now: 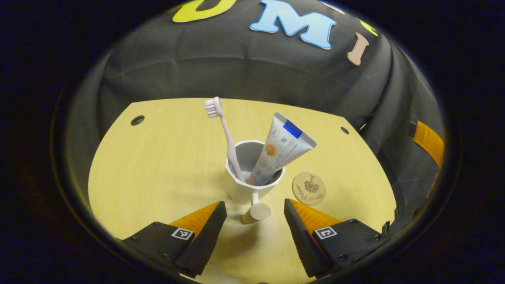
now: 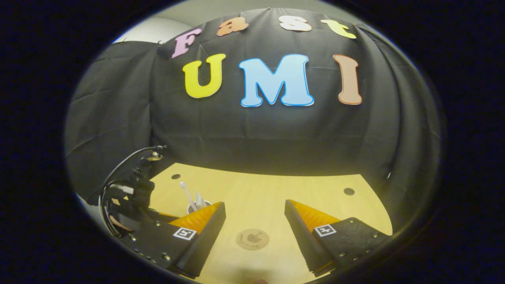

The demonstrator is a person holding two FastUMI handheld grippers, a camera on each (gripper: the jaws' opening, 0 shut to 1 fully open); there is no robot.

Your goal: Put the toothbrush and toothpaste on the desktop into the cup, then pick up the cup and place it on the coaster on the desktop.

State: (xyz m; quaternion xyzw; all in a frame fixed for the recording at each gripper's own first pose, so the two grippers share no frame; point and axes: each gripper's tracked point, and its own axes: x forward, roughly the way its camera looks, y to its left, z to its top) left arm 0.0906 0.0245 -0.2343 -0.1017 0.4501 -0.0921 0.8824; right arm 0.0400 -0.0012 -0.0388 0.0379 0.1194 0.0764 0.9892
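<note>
Left gripper (image 1: 255, 215) fingers apart, flanking cup's wooden handle (image 1: 256, 213), not touching. Cup (image 1: 252, 185) stands mid-worktop (image 1: 158, 169), toothbrush (image 1: 225, 134) and toothpaste (image 1: 276, 150) already inside. Coaster (image 1: 309, 188) just beside cup, bare. Right gripper (image 2: 255, 221) fingers apart, empty, above coaster (image 2: 252, 239). Judged: loading done; cup lift and placing on coaster remain.

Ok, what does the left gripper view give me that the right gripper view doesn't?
Left gripper view: the cup's wooden handle knob between the open left tool, and the toothpaste up close.

Right gripper view: the open right tool, with the other gripper's body and cables at left.

Both: cup holding the toothbrush, the coaster bare beside it, the desktop.
</note>
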